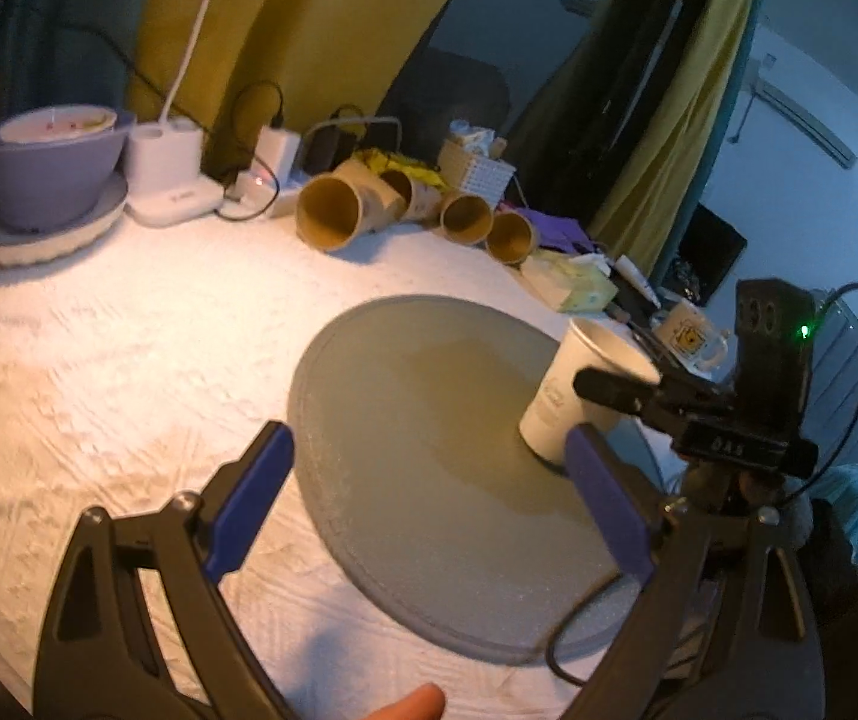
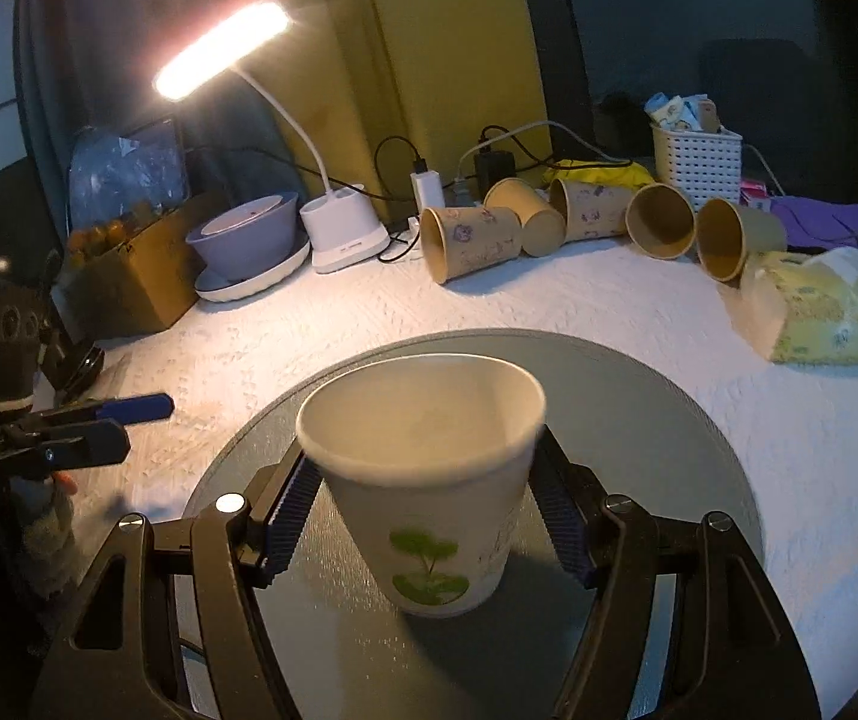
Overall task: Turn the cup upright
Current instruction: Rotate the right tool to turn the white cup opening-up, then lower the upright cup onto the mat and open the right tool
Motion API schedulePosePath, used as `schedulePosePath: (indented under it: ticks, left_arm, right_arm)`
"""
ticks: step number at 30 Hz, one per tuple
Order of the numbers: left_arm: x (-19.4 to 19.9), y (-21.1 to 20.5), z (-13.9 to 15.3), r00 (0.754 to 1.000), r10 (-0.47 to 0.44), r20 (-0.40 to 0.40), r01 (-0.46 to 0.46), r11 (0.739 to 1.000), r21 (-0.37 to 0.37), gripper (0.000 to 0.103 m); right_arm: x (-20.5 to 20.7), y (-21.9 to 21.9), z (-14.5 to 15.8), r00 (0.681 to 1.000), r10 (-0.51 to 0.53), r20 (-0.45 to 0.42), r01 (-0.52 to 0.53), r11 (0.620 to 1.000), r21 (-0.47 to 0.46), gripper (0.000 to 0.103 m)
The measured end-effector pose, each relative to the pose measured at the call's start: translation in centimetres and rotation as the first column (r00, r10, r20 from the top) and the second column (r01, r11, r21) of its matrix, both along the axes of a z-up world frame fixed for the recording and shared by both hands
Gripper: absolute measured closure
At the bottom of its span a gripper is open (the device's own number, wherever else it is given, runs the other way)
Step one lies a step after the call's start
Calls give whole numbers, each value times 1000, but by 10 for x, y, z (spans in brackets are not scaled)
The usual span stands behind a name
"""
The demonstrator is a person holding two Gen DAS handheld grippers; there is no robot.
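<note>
A white paper cup (image 2: 429, 480) with a green tree print stands upright, mouth up, on the round grey mat (image 2: 669, 420). My right gripper (image 2: 423, 516) has its ribbed blue fingers against the cup's two sides, shut on it. In the left wrist view the cup (image 1: 573, 390) stands at the mat's (image 1: 429, 420) right edge with the right gripper's fingers (image 1: 615, 390) around it. My left gripper (image 1: 429, 492) is open and empty over the mat's near left edge, apart from the cup.
Several brown paper cups (image 2: 471, 240) lie on their sides along the back. A lit desk lamp (image 2: 219, 48), purple bowl on a plate (image 2: 249, 246), tissue pack (image 2: 813, 312), white basket (image 2: 696, 165), chargers and cables ring the white tablecloth (image 2: 609, 300). A mug (image 1: 690, 336) stands far right.
</note>
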State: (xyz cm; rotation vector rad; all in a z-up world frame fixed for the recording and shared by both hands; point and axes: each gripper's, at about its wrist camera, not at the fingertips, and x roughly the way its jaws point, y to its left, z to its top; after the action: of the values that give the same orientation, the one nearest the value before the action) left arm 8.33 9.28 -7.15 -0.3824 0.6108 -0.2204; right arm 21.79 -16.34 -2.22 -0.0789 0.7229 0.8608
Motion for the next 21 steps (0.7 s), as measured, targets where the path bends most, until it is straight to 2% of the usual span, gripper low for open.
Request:
schedulePosePath:
  ticks: [13, 21]
  left_arm:
    - [-10, -21, 8, 997, 63, 46, -67, 994, 86, 10]
    - [-21, -44, 8, 995, 96, 18, -98, 988, 119, 10]
  right_arm:
    - [-19, -14, 3, 993, -83, 82, 90, 993, -81, 31]
    - [-40, -24, -1, 992, -107, 67, 113, 989, -93, 30]
